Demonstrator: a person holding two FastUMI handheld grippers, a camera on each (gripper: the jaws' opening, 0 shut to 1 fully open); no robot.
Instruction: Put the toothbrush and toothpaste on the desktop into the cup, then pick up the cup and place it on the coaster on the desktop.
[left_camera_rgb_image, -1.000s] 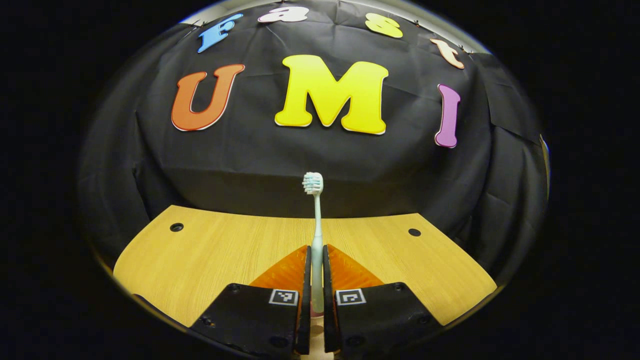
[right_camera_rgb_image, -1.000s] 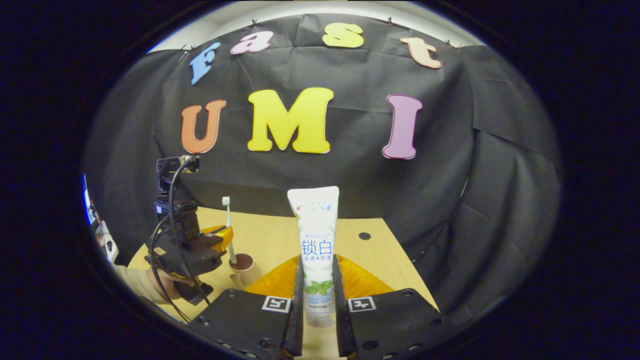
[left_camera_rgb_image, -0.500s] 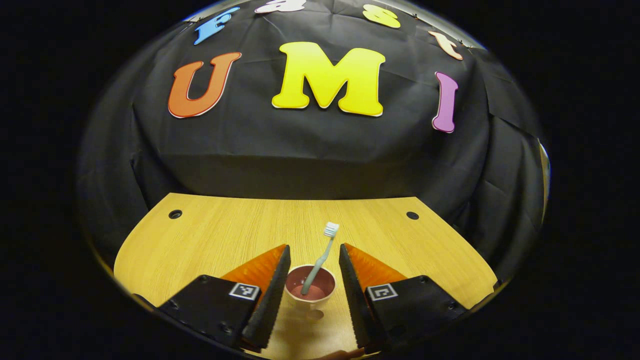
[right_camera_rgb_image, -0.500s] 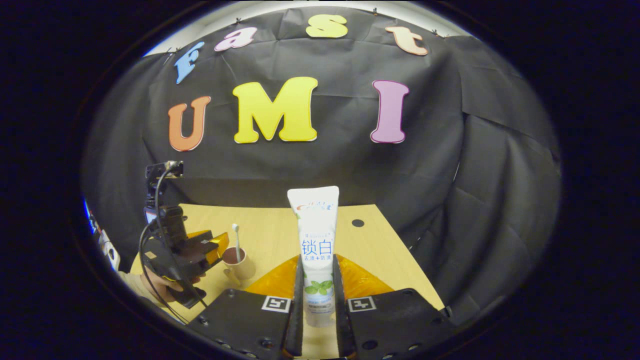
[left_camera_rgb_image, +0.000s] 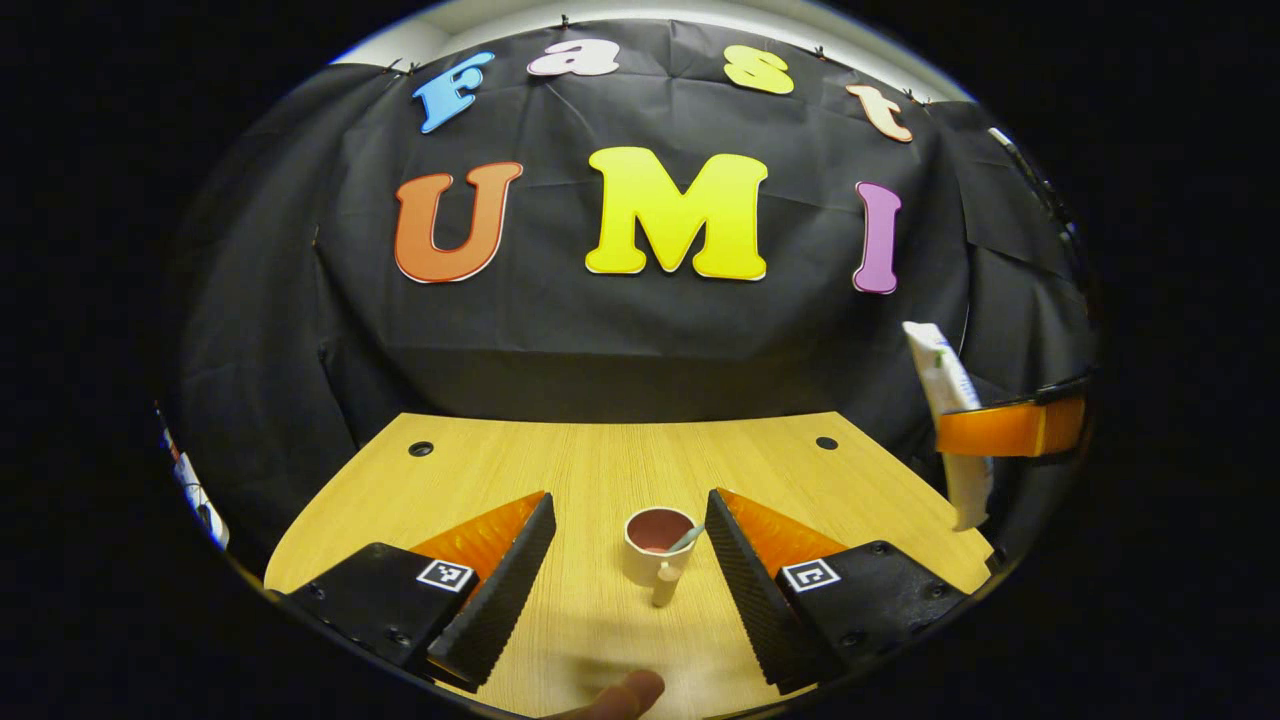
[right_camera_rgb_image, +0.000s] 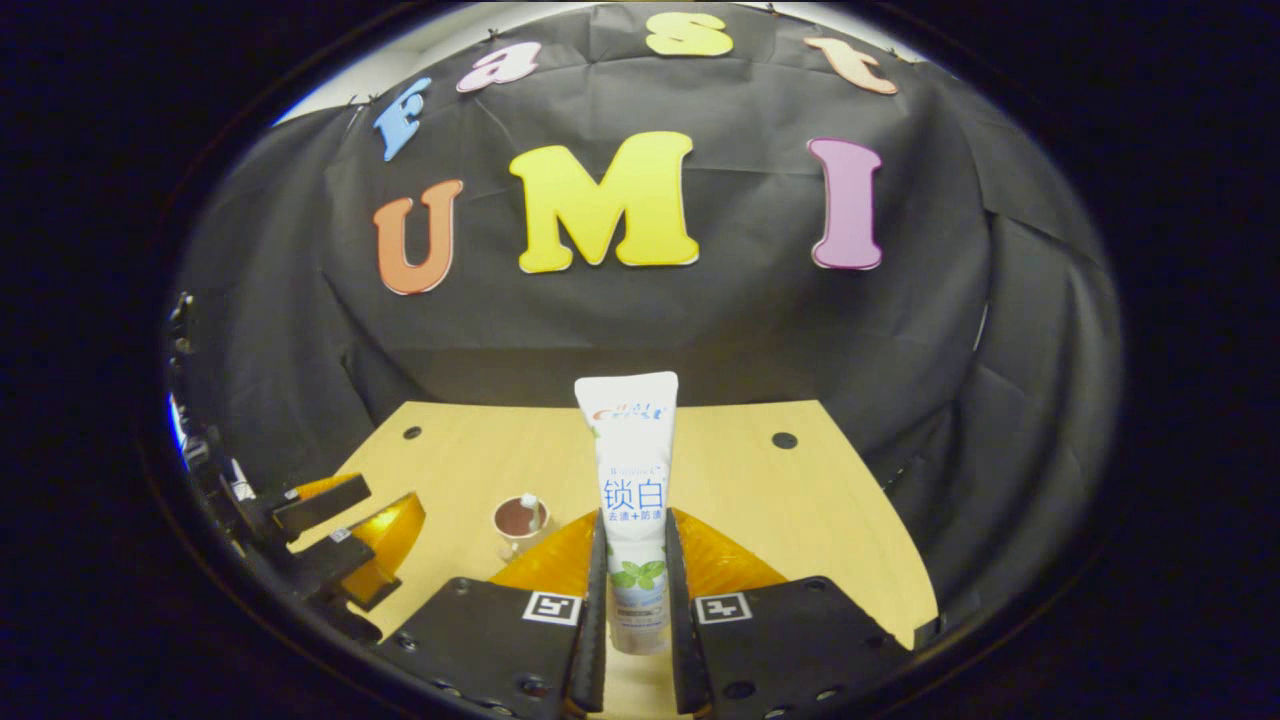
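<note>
Toothbrush in cup, toothpaste held up.

The light wooden tabletop (left_camera_rgb_image: 600, 470) spreads below the black cloth wall. In the left gripper view the left tool (left_camera_rgb_image: 628, 545) stands wide apart, its fingers flanking the small cream cup with a brown inside (left_camera_rgb_image: 659, 540) at 6 o'clock; the pale toothbrush (left_camera_rgb_image: 684, 539) leans inside it. In the right gripper view the right tool (right_camera_rgb_image: 636, 575) grips the upright white toothpaste tube (right_camera_rgb_image: 632, 490) at 6 o'clock, the cup at 7 o'clock.
</note>
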